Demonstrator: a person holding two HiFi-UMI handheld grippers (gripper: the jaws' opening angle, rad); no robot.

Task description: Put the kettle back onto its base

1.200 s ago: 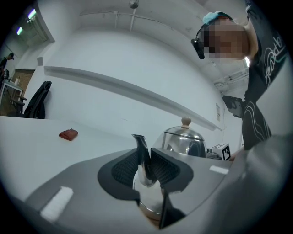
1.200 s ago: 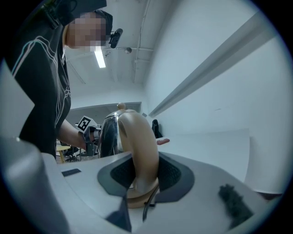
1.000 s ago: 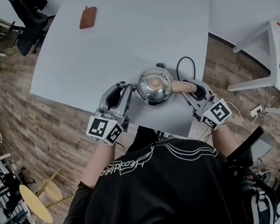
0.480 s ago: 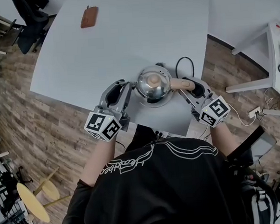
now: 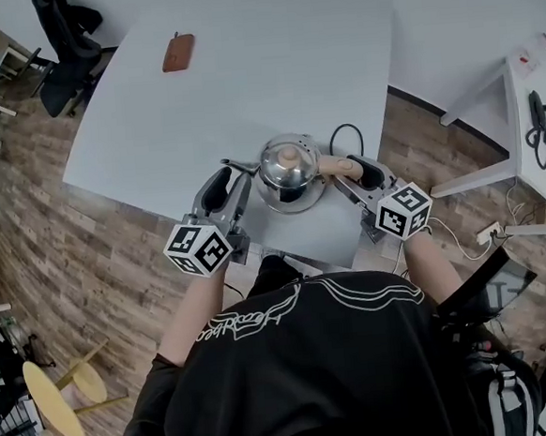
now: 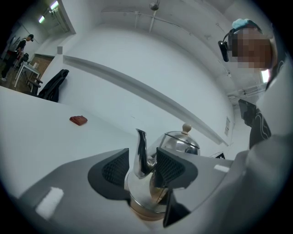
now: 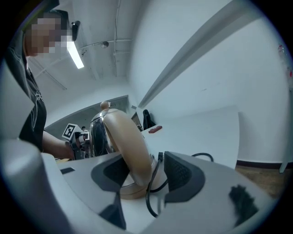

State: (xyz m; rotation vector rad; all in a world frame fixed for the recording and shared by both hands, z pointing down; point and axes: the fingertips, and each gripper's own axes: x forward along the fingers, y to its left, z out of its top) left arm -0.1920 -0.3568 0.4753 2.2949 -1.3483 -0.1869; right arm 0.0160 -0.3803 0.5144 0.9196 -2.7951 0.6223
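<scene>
Two claws flank the shiny steel kettle with the round tan knob [image 5: 286, 164] [image 6: 181, 144] [image 7: 98, 132], one at each side. The kettle stands upright on its tan disc base [image 6: 146, 212] [image 7: 130, 192], close to the near edge of the white desk [image 5: 244, 83].

In the left gripper view, my left claw [image 5: 240, 175] [image 6: 139, 167] is spread, with the thin curved spout [image 6: 139, 151] standing between its dark ribbed pads. I see a sliver of gap on the spout's left side.

My right claw [image 5: 348, 180] [image 7: 146, 176] is spread too. It straddles the smooth tan handle [image 5: 337, 167] [image 7: 128, 146], and clear space shows between the handle and the right-hand pad. The base's black cord [image 5: 341, 132] [image 7: 153, 192] loops through that space.

Well apart, near the desk's far edge, lies a small reddish-brown pouch [image 5: 178, 52] [image 6: 78, 120].
</scene>
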